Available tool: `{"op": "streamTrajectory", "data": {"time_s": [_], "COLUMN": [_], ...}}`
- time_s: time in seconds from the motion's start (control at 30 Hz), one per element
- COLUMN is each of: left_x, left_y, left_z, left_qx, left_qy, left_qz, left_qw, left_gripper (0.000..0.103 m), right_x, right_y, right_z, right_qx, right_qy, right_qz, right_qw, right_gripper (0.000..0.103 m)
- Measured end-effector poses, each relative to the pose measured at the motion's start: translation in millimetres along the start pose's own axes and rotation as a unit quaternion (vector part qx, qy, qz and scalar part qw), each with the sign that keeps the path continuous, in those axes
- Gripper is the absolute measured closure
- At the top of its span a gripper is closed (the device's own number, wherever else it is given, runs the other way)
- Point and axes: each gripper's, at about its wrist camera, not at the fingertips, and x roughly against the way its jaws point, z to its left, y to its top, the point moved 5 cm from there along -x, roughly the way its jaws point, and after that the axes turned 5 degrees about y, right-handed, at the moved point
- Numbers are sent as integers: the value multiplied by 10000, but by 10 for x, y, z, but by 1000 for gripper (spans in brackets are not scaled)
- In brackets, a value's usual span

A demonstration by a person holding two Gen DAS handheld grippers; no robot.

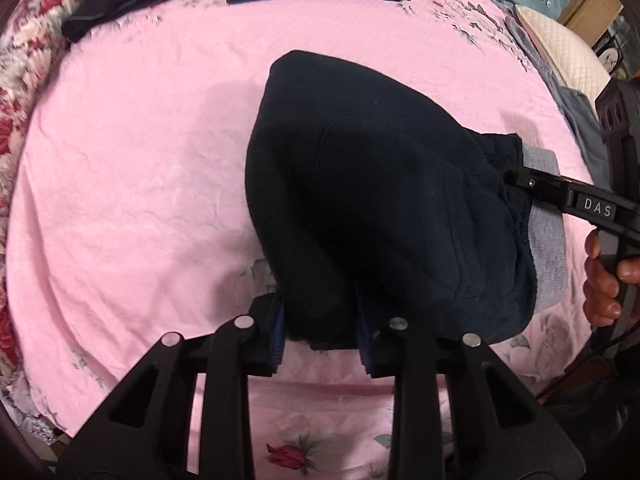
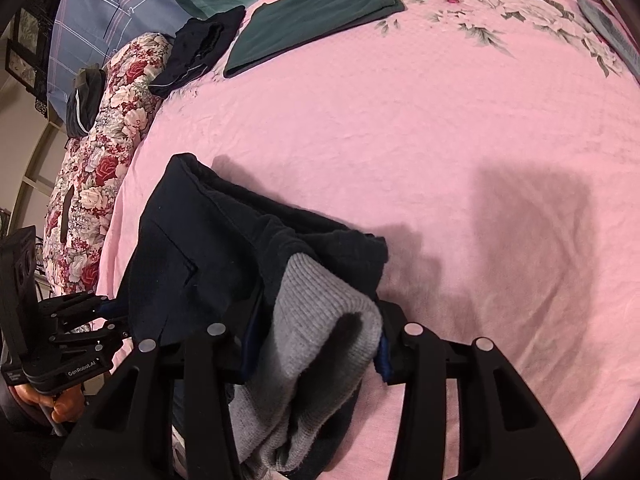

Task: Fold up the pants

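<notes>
Between the left gripper's point(image 1: 324, 340) narrowed fingers sits a pinched edge of the dark pants point(image 1: 380, 200), while the right gripper point(image 2: 316, 344) clamps their grey waistband point(image 2: 320, 320), probably keeping the half-folded bundle steady mid-bedspread point(image 1: 140, 200), well short of the folded green pants point(image 2: 312, 12).

you've got folded green pants point(image 2: 316, 12) up at twelve o'clock on the pink sheet point(image 2: 440, 152), floral quilt point(image 2: 100, 176) at nine, dark clothes point(image 2: 196, 48) beside it.
</notes>
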Motion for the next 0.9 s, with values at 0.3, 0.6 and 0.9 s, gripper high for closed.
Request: {"op": "streamTrajectory", "data": {"time_s": [0.3,0.6,0.9], "left_x": [196,489,857], "left_y": [-26,8,609], "left_z": [-36,-98,-50], "left_qx": [117,3,-61], "left_qy": [175,-191,-324], "left_qz": [-272,-648,-1205], "left_qw": [9994,9977,9922], "left_gripper": [79,80,80], "right_x": [208,527,814], "right_y": [-22,184,990], "right_z": [105,241,619], "right_qx": [151,490,1242], "right_qy": [43,-374,-847], "right_qz": [-302,-703,-1204], "right_qw": [9994,9956,9813], "right_gripper": [63,64,64]}}
